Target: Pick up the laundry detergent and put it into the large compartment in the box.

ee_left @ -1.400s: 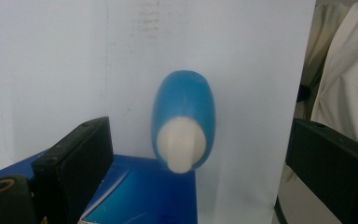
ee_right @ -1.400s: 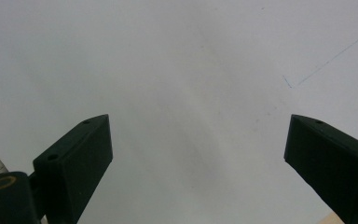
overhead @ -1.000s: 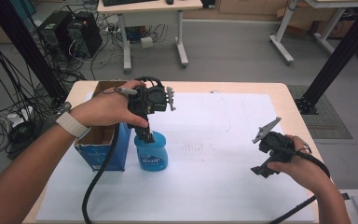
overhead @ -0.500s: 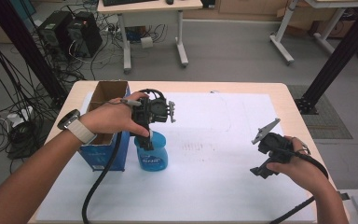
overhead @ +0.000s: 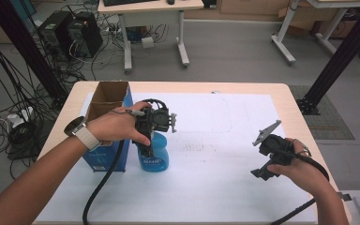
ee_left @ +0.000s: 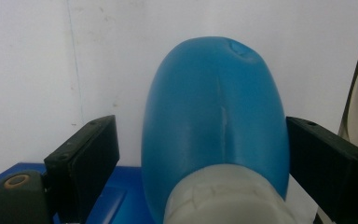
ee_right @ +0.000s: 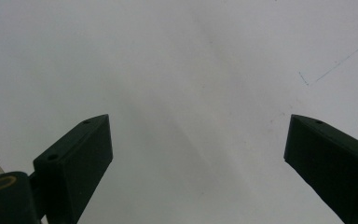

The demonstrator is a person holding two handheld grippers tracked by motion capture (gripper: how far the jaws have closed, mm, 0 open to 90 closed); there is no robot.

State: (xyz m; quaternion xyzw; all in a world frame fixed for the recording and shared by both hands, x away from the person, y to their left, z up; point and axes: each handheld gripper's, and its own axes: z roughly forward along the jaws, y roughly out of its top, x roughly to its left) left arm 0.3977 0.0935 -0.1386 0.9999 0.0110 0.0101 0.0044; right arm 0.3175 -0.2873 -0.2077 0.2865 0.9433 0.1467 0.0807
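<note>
A blue plastic bottle (overhead: 153, 158) with a white cap stands upright on the white sheet, right beside a blue cardboard box (overhead: 104, 149). My left gripper (overhead: 149, 144) points straight down over it. In the left gripper view the bottle (ee_left: 214, 116) sits between the jaws of that gripper (ee_left: 200, 126). The jaws have just been closing: the right pad is at the bottle's side, while a gap remains at the left pad. My right gripper (overhead: 264, 164) hovers at the right of the table, and in its own view this gripper (ee_right: 198, 140) is open over bare white paper.
The open-topped box stands at the table's left, and its blue top (ee_left: 121, 196) shows under the left jaw. A white paper sheet (overhead: 225, 154) covers most of the wooden table (overhead: 304, 117). Cables trail from both grippers toward the near edge.
My left gripper has sunk down over the bottle, so the jaws now straddle its body. The right hand has stayed in place.
</note>
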